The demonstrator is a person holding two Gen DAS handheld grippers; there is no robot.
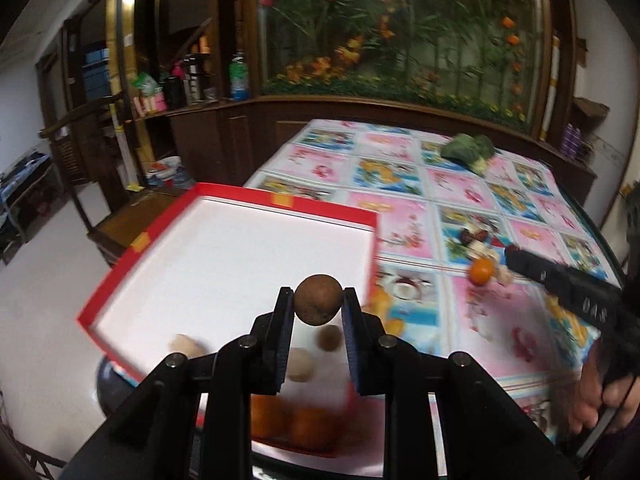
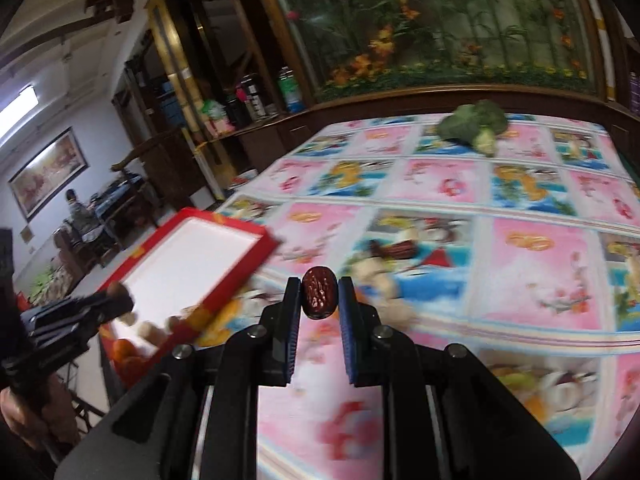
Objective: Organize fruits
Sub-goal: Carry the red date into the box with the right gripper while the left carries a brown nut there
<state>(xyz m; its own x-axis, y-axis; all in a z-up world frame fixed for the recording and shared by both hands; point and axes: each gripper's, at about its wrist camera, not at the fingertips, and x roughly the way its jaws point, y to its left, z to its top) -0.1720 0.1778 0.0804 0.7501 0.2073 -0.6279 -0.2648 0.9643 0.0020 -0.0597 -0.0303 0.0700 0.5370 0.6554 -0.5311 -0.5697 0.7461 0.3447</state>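
The left gripper (image 1: 318, 300) has its jaws closed narrowly on a round brown rough-skinned fruit (image 1: 319, 299), held in the air above the near right part of a shallow red-rimmed box with a white floor (image 1: 224, 248). On that white floor, near the box's near edge, lie two pale beige round fruits (image 1: 299, 365) and a small brown round fruit (image 1: 329, 337), all blurred; at the near edge itself a cluster of orange fruits (image 1: 296, 424) shows between the gripper's arms. The rest of the white floor, toward the far and left rims, is bare. The box sits at the left edge of a table covered with a glossy pink-and-blue patterned cloth (image 2: 440, 200), its left side overhanging the floor. The right gripper (image 2: 319, 296) holds a dark red wrinkled oval date (image 2: 319, 295) between narrow jaws, above the near middle of the cloth, just beside the box's right rim. In the left wrist view a small orange fruit (image 1: 481, 270) lies on the cloth beside the right gripper's tip, with blurred pale pieces close around it. A green broccoli head (image 2: 474, 124) lies near the table's far edge, well apart from both grippers. Between the broccoli and the grippers the cloth runs open across the middle and toward the right edge. A dark wooden cabinet with a flower mural (image 1: 400, 40) stands behind the far edge.
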